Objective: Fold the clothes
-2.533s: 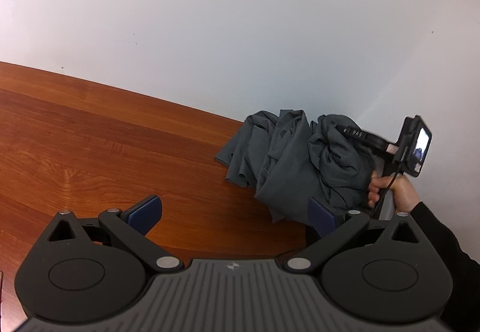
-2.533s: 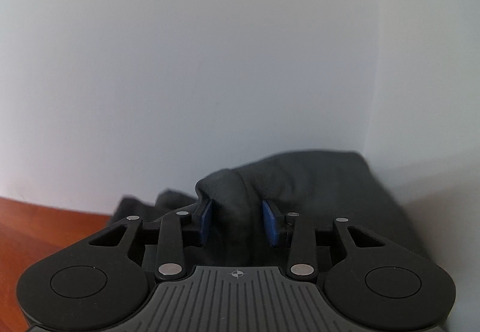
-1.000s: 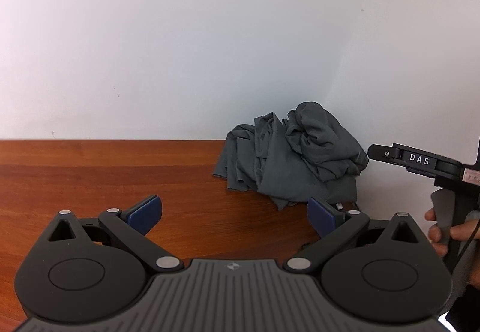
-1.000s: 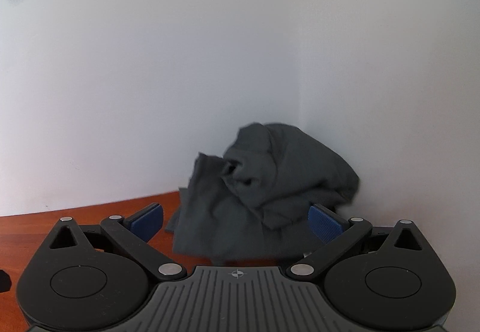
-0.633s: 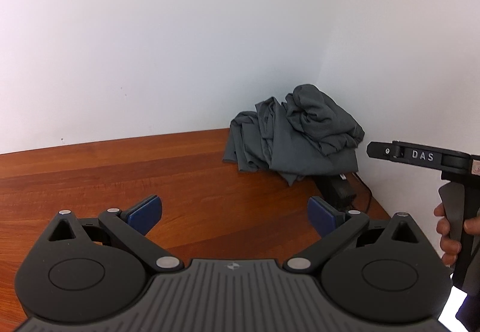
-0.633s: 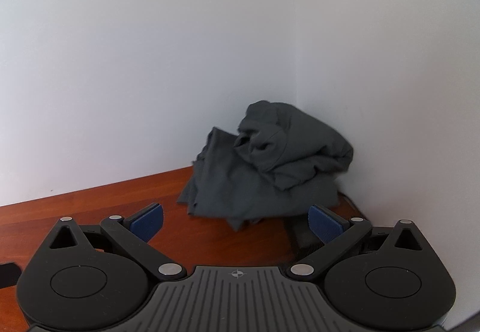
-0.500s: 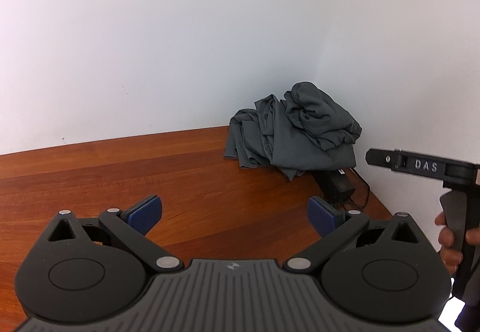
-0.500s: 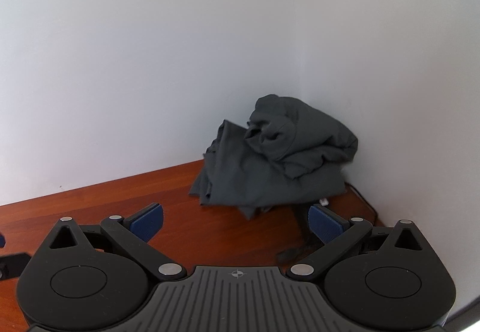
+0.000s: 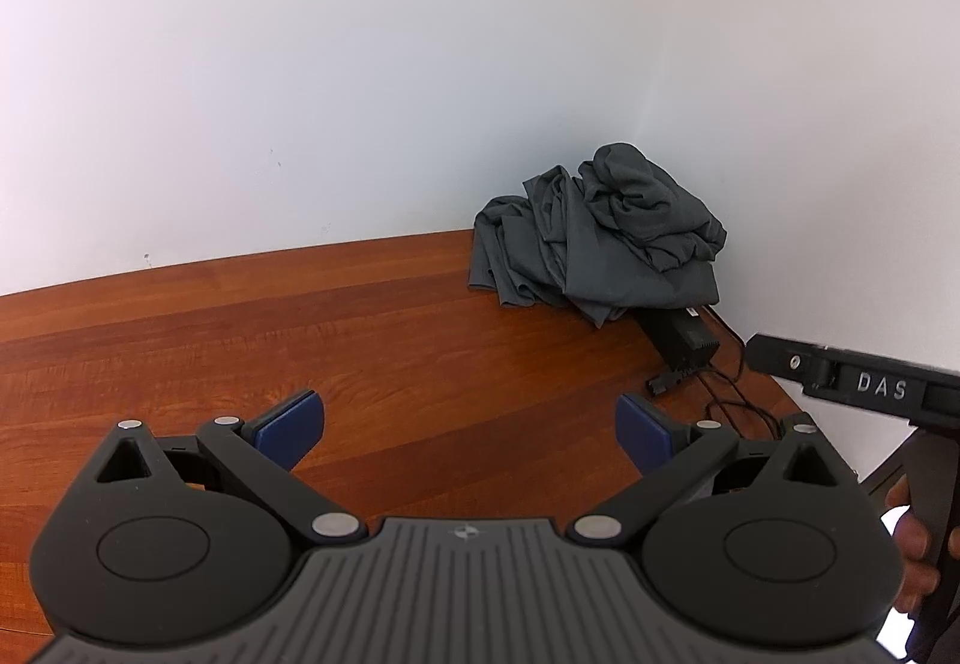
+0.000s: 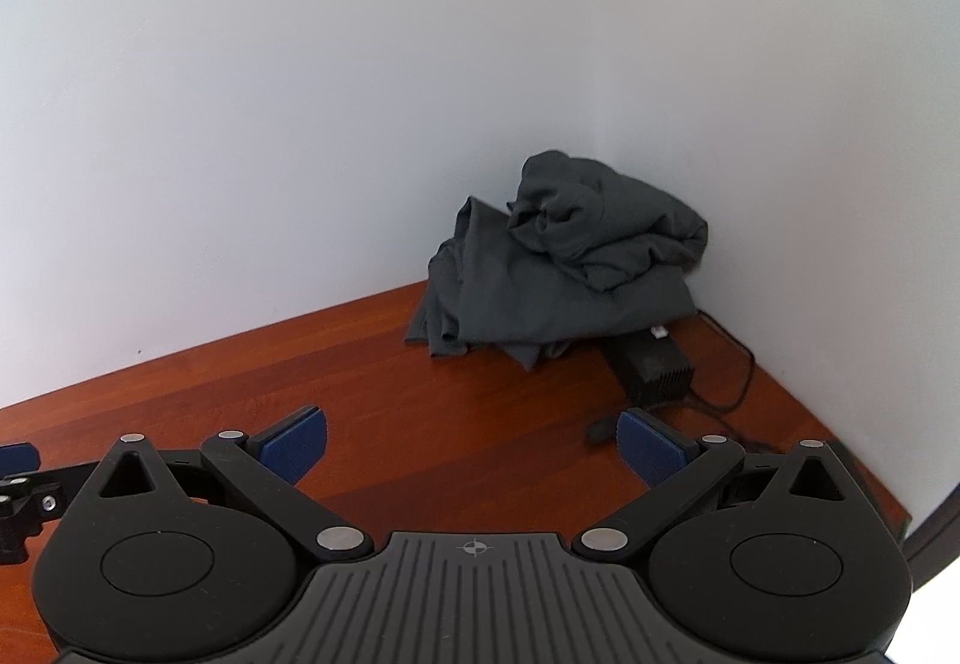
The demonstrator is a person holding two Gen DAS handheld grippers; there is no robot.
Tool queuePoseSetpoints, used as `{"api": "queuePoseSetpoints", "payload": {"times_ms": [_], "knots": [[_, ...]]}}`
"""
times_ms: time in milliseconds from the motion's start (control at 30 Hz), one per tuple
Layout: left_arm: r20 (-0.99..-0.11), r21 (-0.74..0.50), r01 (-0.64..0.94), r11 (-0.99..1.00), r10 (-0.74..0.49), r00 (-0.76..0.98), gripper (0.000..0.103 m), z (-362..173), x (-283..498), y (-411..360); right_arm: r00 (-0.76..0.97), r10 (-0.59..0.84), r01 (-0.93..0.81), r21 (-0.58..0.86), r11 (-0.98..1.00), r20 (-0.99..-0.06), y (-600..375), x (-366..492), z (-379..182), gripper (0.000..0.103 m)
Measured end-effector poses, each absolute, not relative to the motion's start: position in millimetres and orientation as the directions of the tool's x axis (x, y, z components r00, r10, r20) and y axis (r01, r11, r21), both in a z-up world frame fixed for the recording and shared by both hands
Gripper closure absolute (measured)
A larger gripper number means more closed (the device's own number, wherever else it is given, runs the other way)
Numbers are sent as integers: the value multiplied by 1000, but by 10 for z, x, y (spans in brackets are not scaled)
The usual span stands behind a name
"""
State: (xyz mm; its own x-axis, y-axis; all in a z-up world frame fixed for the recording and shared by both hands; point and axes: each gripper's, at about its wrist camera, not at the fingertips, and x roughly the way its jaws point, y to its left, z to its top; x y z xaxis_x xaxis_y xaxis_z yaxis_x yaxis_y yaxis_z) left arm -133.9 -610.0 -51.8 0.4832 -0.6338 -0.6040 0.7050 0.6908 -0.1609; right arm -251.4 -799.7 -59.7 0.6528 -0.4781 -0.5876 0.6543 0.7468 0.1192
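A crumpled dark grey garment (image 9: 600, 238) is lying bunched in the far right corner of the wooden table (image 9: 300, 328), pressing against both white walls (image 9: 360, 63). A black power adapter (image 9: 681, 337) is sitting just beside its near edge, its cable (image 9: 729, 388) trailing toward the table's right edge. The left gripper (image 9: 468, 427) and right gripper (image 10: 471, 439) are hovering well short of the garment, jaws spread wide and holding nothing, with bare wood lying between.

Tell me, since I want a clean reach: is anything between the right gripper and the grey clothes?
Nothing visible: bare table lies between the open right gripper and the grey clothes. A black adapter sits just right of that path.
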Motion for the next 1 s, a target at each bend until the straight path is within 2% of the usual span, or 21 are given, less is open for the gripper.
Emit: {"api": "queuePoseSetpoints", "payload": {"times_ms": [1000], "knots": [[-575, -165, 709, 686, -651, 496, 0, -536, -1297, -5900, 652, -455, 614, 71, 786, -606, -7742, -2248, -650, 0]]}}
